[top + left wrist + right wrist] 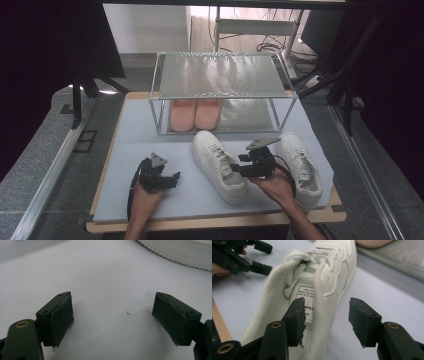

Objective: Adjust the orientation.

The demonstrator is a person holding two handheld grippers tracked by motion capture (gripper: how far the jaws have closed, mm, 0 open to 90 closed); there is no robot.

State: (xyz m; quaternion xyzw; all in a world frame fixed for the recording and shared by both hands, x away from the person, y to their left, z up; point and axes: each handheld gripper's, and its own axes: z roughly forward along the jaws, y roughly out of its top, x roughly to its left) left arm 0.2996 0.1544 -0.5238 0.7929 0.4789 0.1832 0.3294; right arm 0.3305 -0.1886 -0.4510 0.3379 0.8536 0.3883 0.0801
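**At the table's near edge, a gripper straddles a sneaker's collar**

Nearest the person, the right gripper point(325, 322) stands spread, one jaw inside the left white sneaker point(219, 165), the other outside its collar wall, not clamped. The left gripper point(172, 179), also released, hovers over the bare grey mat point(150, 140) beside that shoe. The second white sneaker point(300, 167) lies right of the hand. Farther back, pink slippers point(195, 114) sit under a metal shoe rack point(220, 75).

Matt white leather sneaker point(319, 287)
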